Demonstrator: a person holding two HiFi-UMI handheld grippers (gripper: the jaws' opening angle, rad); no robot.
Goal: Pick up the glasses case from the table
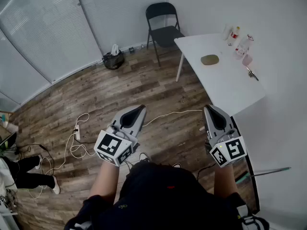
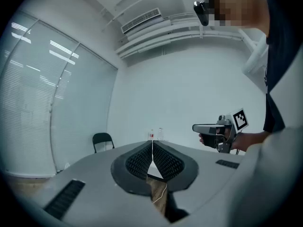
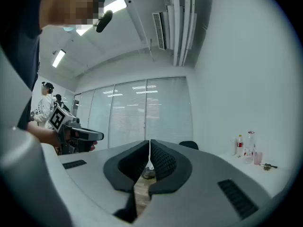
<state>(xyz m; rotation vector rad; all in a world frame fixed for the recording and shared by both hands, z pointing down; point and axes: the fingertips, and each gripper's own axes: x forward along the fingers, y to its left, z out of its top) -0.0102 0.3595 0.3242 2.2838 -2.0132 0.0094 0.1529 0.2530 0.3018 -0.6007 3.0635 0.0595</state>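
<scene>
The olive-green glasses case (image 1: pixel 210 59) lies on the white table (image 1: pixel 225 87) at the upper right of the head view, far ahead of both grippers. My left gripper (image 1: pixel 137 110) is held level over the wooden floor, jaws shut with nothing between them (image 2: pixel 152 148). My right gripper (image 1: pixel 209 109) is level near the table's near corner, also shut and empty (image 3: pixel 149 148). Each gripper shows in the other's view: the right gripper (image 2: pixel 195 127) and the left gripper (image 3: pixel 101 136).
Bottles (image 1: pixel 233 35), a pink cup (image 1: pixel 247 60) and a small tool (image 1: pixel 252 74) stand on the table's far side. A black folding chair (image 1: pixel 163 28) sits behind the table. Cables and a power strip (image 1: pixel 77 134) lie on the floor at left. Another person (image 3: pixel 43 105) stands in the background.
</scene>
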